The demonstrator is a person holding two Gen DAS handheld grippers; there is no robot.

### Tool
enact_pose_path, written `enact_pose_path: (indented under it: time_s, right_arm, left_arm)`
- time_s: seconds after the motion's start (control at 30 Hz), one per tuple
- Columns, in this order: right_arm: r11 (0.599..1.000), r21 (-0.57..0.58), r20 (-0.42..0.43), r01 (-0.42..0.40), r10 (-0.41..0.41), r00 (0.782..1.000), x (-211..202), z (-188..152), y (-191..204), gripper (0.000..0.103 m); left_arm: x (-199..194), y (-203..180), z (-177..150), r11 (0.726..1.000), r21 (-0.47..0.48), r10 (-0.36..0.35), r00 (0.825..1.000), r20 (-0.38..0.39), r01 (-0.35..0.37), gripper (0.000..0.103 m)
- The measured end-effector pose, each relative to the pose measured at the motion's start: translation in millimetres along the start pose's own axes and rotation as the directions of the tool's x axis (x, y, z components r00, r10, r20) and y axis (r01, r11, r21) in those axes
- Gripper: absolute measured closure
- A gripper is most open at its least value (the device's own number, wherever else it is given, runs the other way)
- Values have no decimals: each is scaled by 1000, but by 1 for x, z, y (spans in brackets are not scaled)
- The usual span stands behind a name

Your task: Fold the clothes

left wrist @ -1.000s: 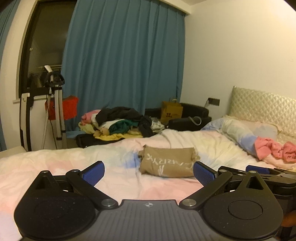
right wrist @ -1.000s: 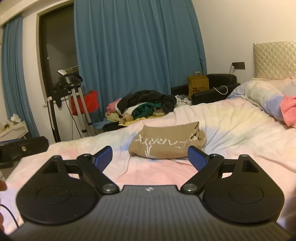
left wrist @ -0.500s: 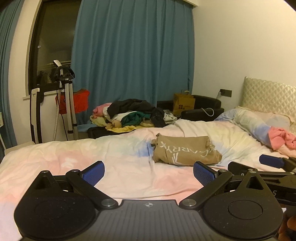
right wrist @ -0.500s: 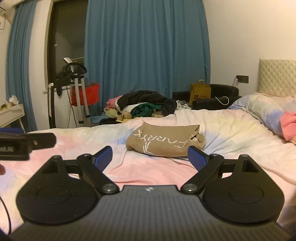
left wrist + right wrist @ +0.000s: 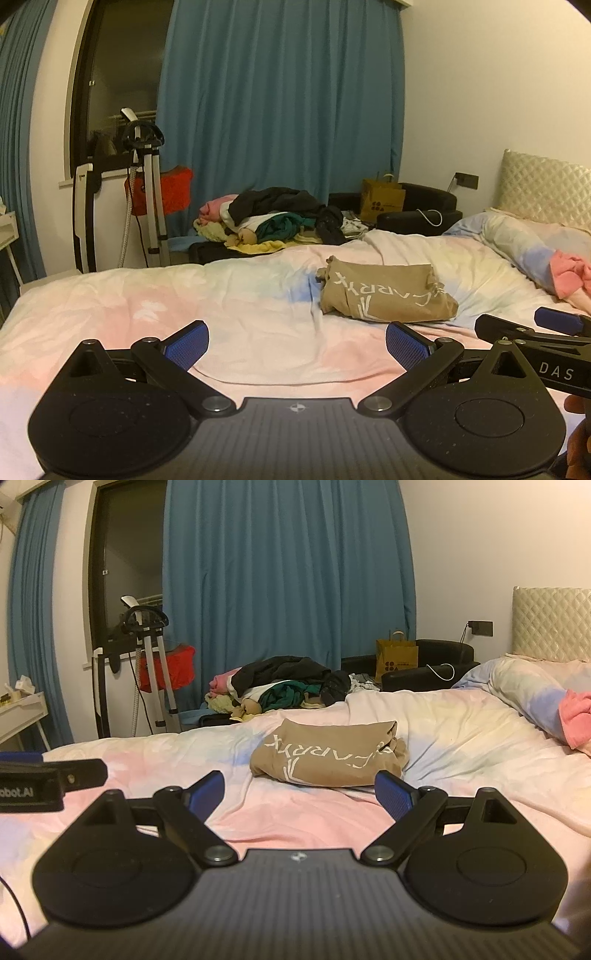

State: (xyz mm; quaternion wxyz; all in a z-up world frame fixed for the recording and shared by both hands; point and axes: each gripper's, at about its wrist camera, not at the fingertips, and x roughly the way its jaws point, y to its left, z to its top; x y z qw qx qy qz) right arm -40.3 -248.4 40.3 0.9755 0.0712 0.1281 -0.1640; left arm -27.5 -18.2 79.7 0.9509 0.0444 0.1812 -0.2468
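White block letters run across the tan folded garment (image 5: 384, 295), seen upside down from both wrist cameras; they look like "CARRY" or something close, though the first letter is creased and hard to make out, and a larger white mark sits beneath them. The right gripper (image 5: 299, 794) shows at the right edge of the left wrist view with "DAS" printed in pale letters on its black body. The left gripper (image 5: 297, 345) shows at the left edge of the right wrist view with mirrored lettering ending in "obot.AI". A yellow-brown paper bag (image 5: 397, 657) beyond the far edge of the bed (image 5: 184, 306) carries dark round dots and a line of print too small to read.

The garment is a compact, roughly rectangular bundle with soft rumpled edges, one end bunched into loose folds. It lies on the pastel pink, blue and cream bed cover, toward the middle of the bed, ahead of both grippers and touching neither.

Both grippers have their blue-padded jaws spread wide with only bedding between them, gripping nothing. A heap of unfolded clothes (image 5: 273, 218) in black, green, yellow and pink lies past the far edge of the bed, before the blue curtain (image 5: 280, 99). A pink garment (image 5: 569, 273) rests by the pillow (image 5: 517, 236) near the headboard end.
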Motion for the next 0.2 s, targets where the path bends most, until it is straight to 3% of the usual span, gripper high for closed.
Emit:
enact_pose_path:
  time_s: [0.2]
  right_arm:
    - [1000, 12, -1, 1, -1, 1000, -1, 0, -2, 13]
  left_arm:
    - [-1, 1, 0, 1000, -7, -7, 1000, -2, 7, 0]
